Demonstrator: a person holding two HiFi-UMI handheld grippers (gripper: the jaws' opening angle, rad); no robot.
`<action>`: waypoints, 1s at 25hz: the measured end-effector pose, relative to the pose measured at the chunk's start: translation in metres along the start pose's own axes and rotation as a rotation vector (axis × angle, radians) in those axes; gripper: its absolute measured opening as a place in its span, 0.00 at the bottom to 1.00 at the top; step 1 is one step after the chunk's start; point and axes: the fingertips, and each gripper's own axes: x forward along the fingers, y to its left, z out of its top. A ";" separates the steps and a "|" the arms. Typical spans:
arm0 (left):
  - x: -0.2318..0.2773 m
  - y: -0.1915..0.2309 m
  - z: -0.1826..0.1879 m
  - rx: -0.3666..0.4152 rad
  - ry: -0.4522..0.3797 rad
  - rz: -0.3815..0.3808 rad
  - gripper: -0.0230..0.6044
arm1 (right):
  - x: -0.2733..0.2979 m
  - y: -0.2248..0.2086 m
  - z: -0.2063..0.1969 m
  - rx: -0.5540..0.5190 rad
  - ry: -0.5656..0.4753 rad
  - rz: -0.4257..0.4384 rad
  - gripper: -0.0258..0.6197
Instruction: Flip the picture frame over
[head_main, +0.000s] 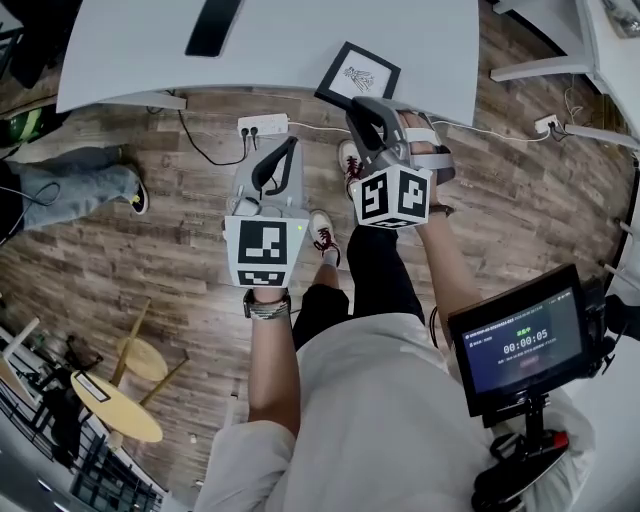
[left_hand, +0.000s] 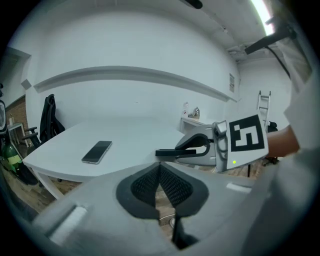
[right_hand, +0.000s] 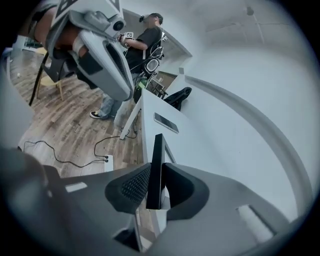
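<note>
Both angled down | left tool (left_hand: 160, 172) — closed, empty | right tool (right_hand: 155, 187) — clamps picture frame (head_main: 358, 74)

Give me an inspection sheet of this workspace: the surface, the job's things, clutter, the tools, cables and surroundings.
Surface: white table, mostly bare.
Job's things: picture frame, drawing side up, at the table's near edge; cannot tell whether it touches the table.
Clutter: phone lying flat on the table.
Tools: right tool shut on the picture frame's edge; left tool shut with nothing between its jaws, apart from the frame.
Cables: power strip and a black cable on the floor by the table edge.
Surroundings: wood floor; another person's leg at the left; round wooden stools.
</note>
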 end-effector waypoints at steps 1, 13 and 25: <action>-0.001 0.000 0.007 0.003 -0.004 0.001 0.04 | -0.004 -0.003 0.003 0.018 -0.007 0.016 0.17; 0.002 0.014 0.072 0.023 -0.053 0.011 0.04 | -0.020 -0.069 0.024 0.573 -0.155 0.166 0.16; 0.048 0.005 0.117 0.058 -0.060 -0.049 0.04 | -0.026 -0.128 -0.045 1.247 -0.239 0.115 0.15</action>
